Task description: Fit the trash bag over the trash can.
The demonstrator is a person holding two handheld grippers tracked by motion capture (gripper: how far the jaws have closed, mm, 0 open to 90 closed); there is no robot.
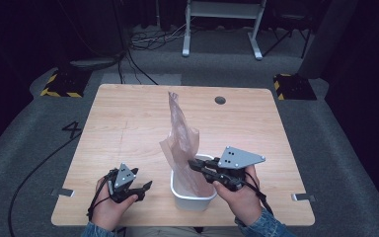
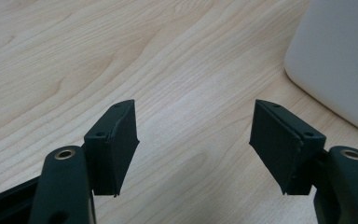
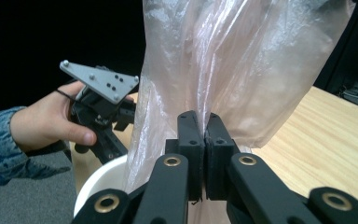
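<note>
Right at the near edge of the surface [image 1: 128, 118], the left gripper [image 1: 140, 187] waits, jaws spread and empty. Beside it, the right gripper [image 1: 195, 164] pinches the plastic bag [image 1: 181, 140] over the white bin [image 1: 193, 200]. Lining looks underway; next, push it deeper. Bag stands upright, long axis vertical, top leaning away.

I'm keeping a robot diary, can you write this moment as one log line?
right claw: shut on plastic bag | bag: over white bin | left claw: open, empty, beside bin
</note>
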